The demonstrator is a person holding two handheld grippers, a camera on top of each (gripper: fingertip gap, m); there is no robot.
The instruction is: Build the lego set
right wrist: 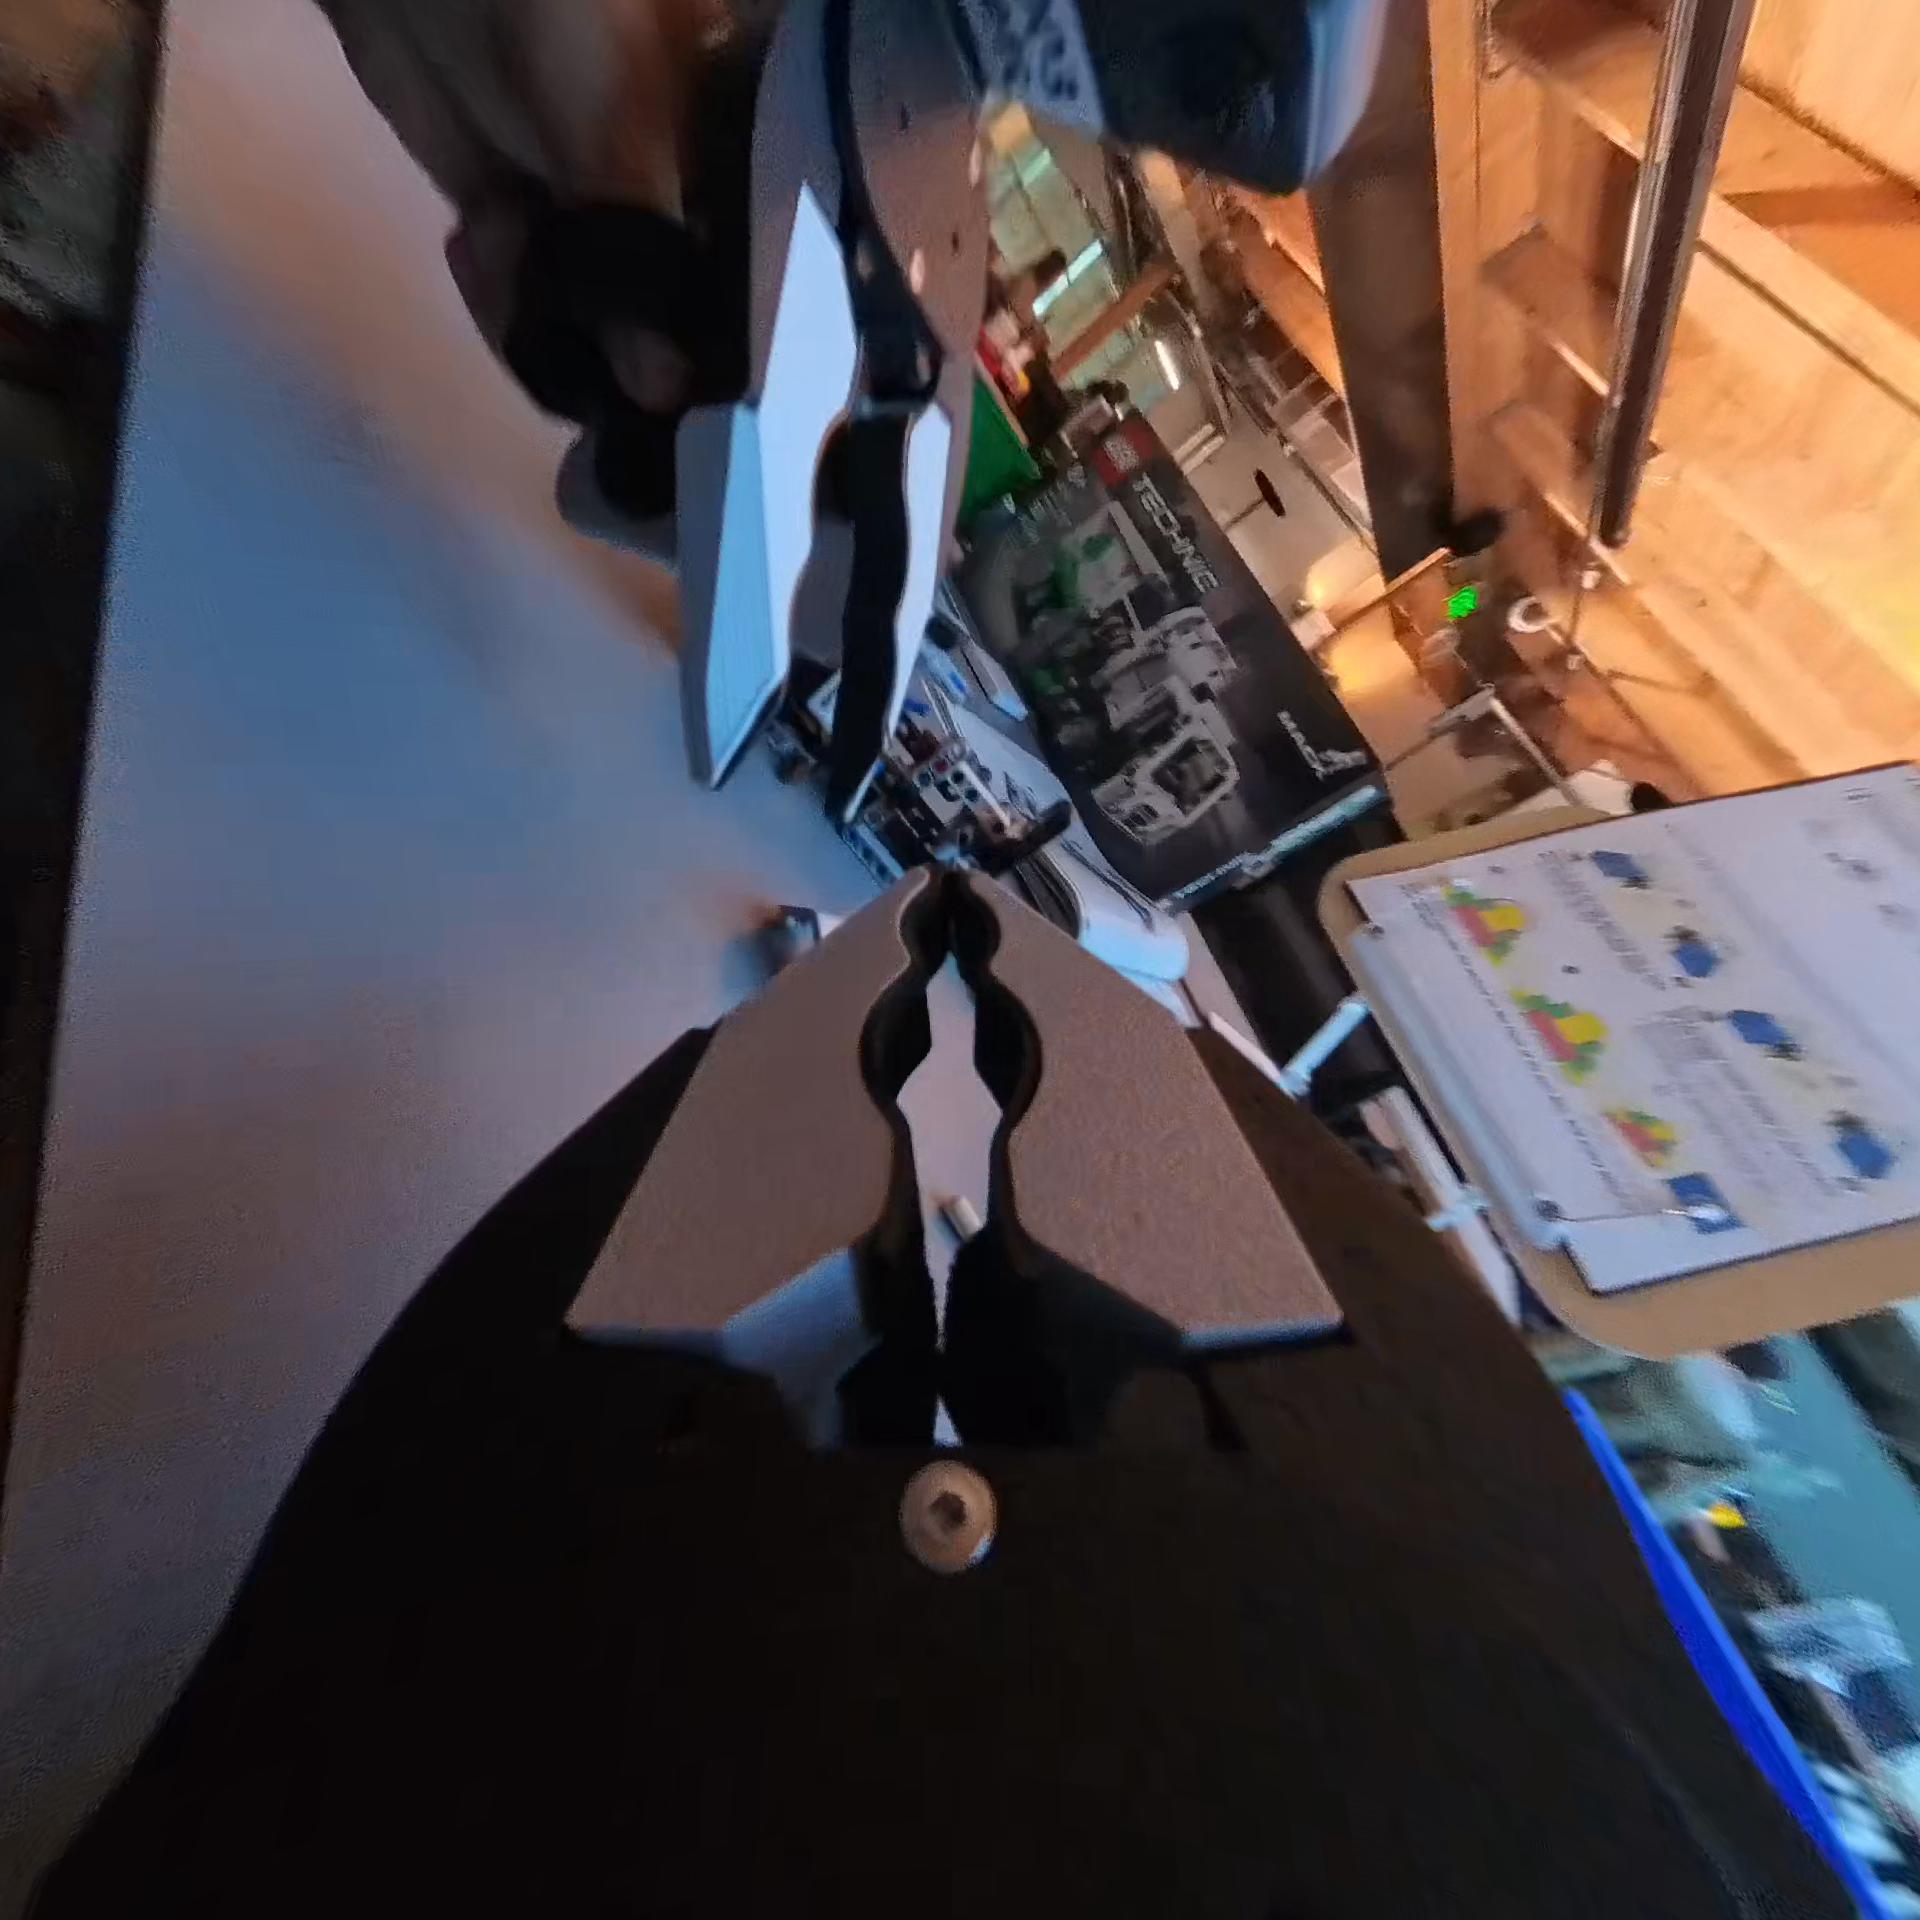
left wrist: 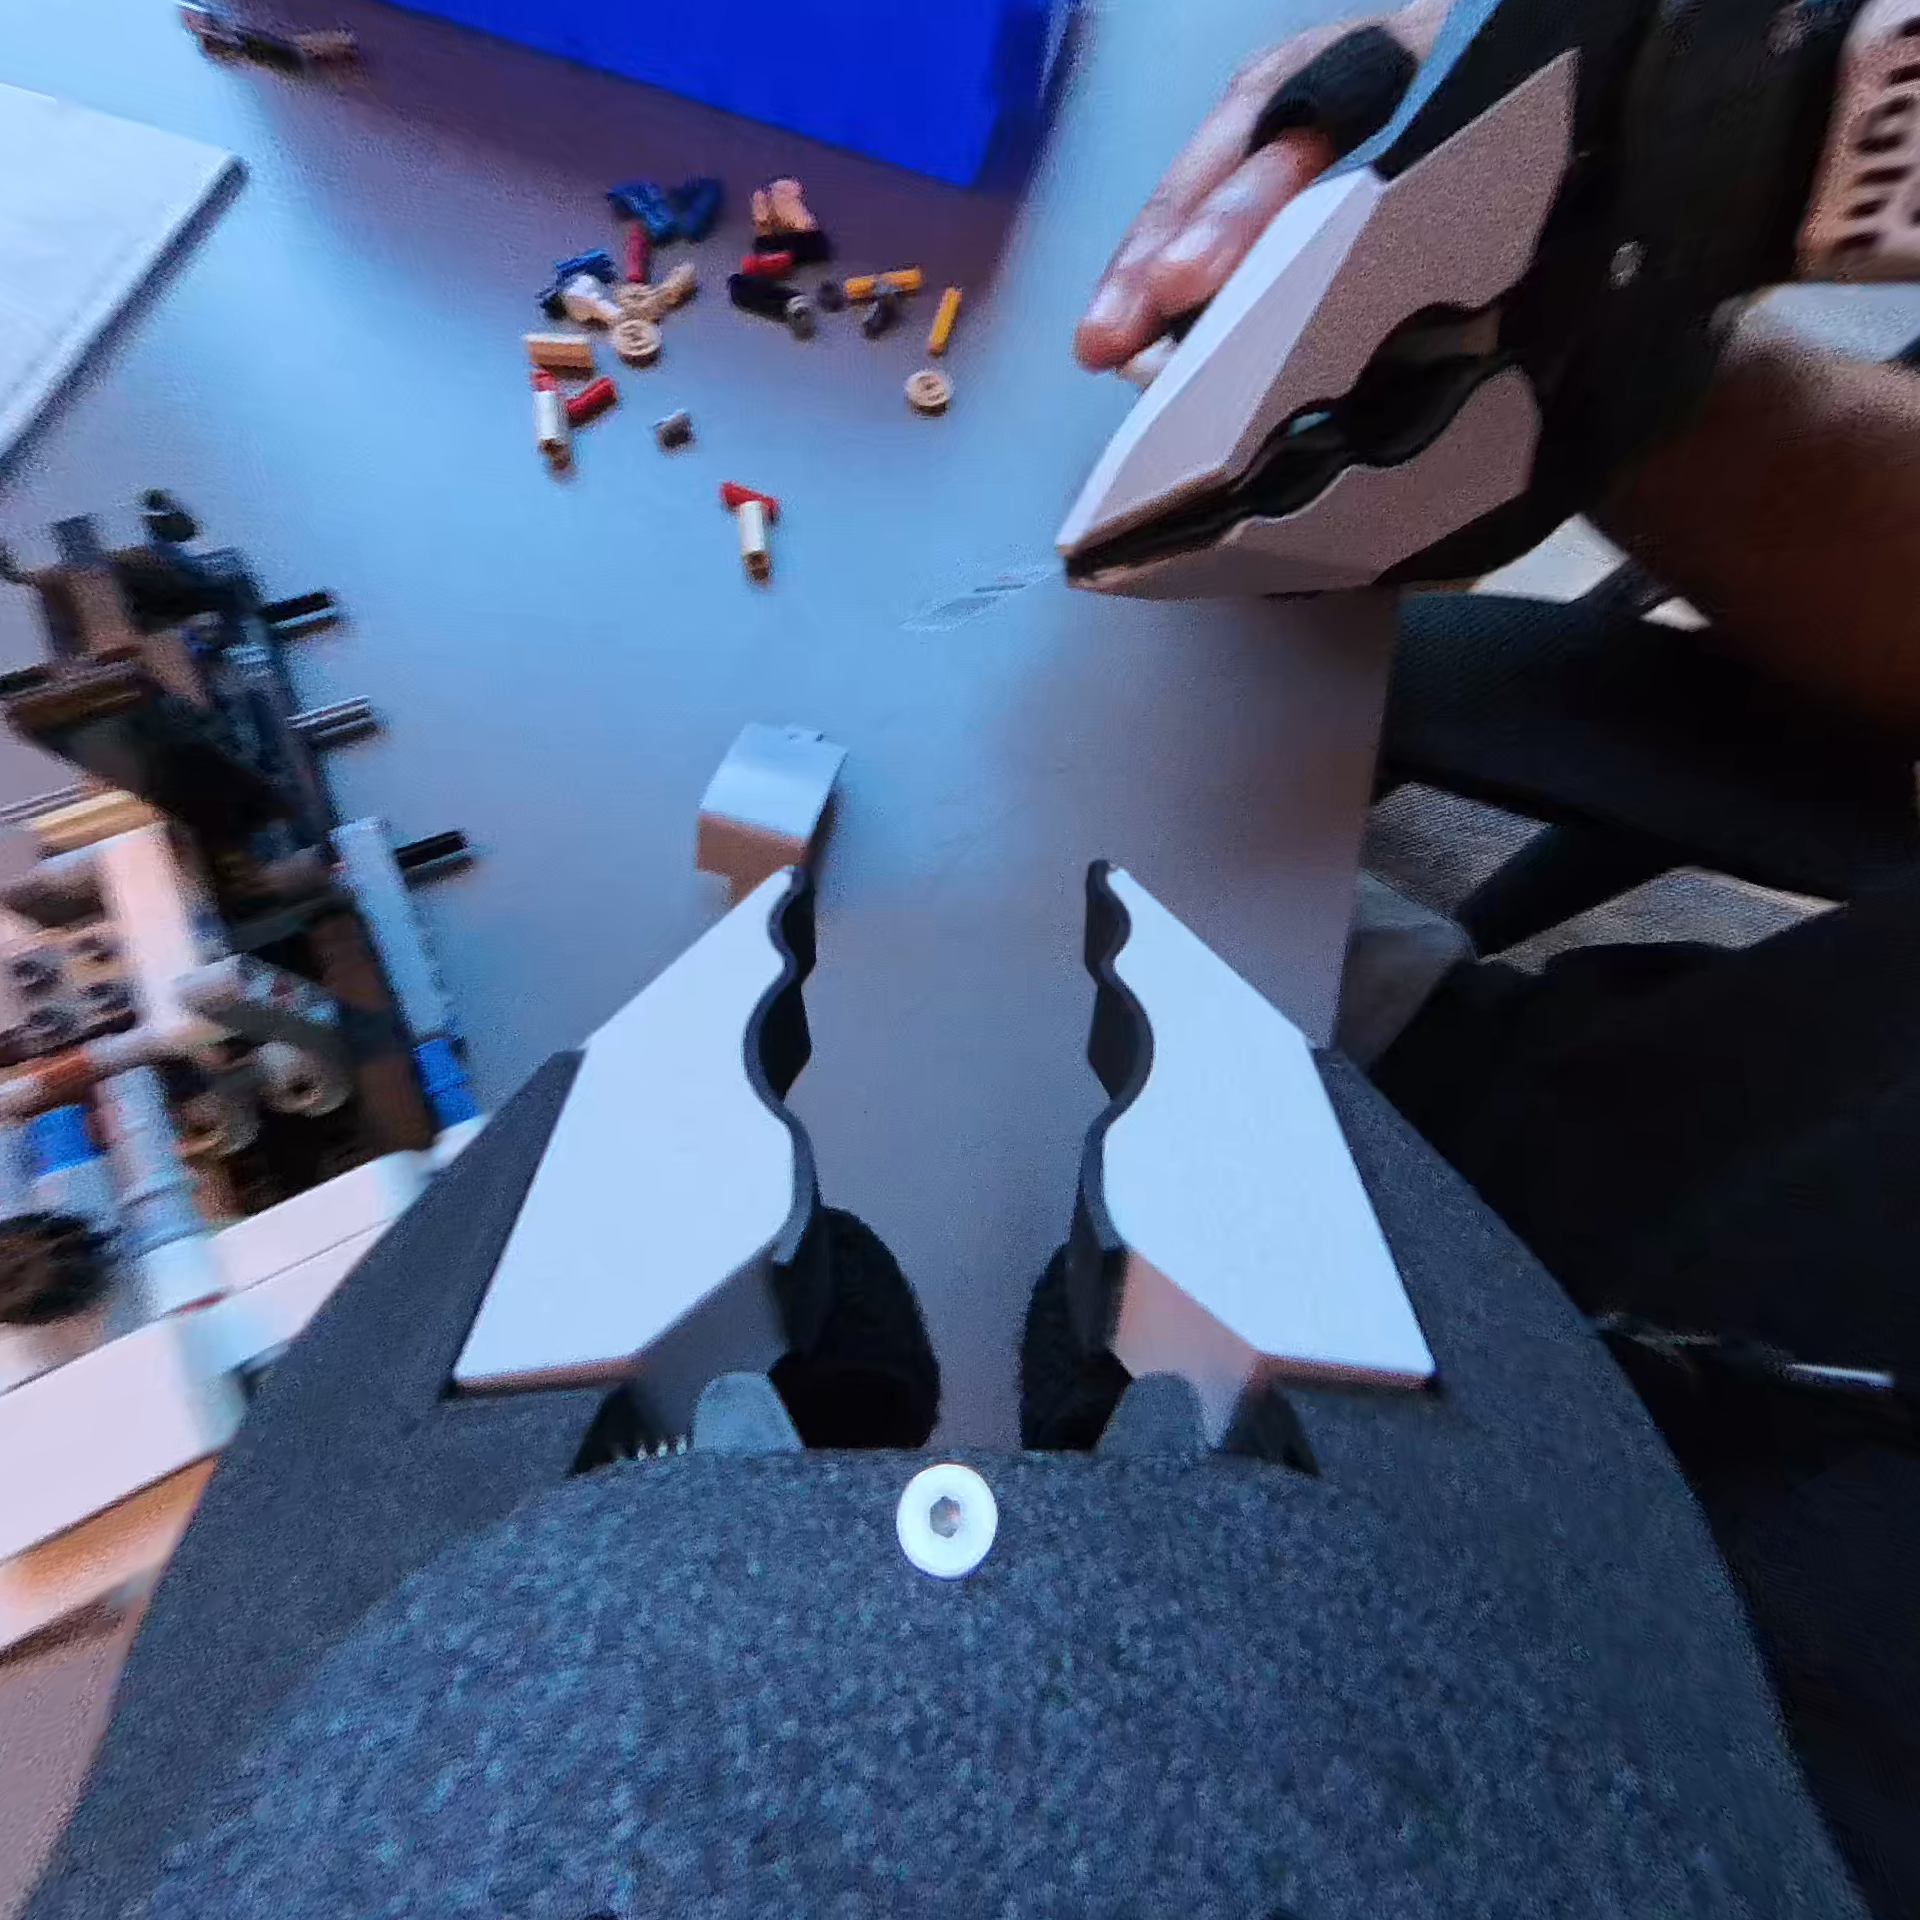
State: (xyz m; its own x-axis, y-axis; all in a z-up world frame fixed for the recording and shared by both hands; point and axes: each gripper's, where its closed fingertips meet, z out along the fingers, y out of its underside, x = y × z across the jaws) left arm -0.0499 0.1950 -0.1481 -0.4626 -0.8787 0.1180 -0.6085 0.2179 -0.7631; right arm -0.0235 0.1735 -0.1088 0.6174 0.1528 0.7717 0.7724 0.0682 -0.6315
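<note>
Speckled dark housing filled the foreground of the left wrist view, and from it the left gripper point(left wrist: 945, 883) reached forward with its two pale fingers spread wide and nothing between them. It hung over a pale, smooth table point(left wrist: 540, 644) whose edge ran down the right side, with a dark chair seat point(left wrist: 1621, 831) beyond it. A small white curved piece point(left wrist: 774, 800) lay on the table just beside the left fingertip. Farther off, a scatter of loose lego pieces point(left wrist: 727, 312) in red, blue, tan, yellow and black lay on the surface, with a blue box point(left wrist: 852, 73) behind them. The partly built lego model point(left wrist: 208, 914), dark with white beams and protruding axles, stood blurred at the left edge. At upper right the right gripper point(left wrist: 1081, 561) came in with its tips pressed together, a hand point(left wrist: 1195, 229) around its grip.

Only the right wrist view showed the room: warm-lit wooden shelving point(right wrist: 1714, 364), a dark lego set box point(right wrist: 1174, 665) standing at the table's far side, and a clipboard point(right wrist: 1382, 1049) carrying a printed instruction sheet point(right wrist: 1662, 997). There the right gripper point(right wrist: 948, 883) was closed at the tips; I could not tell whether anything was pinched between them. The left gripper point(right wrist: 810, 769) hung ahead of it, pointing down at the table.
</note>
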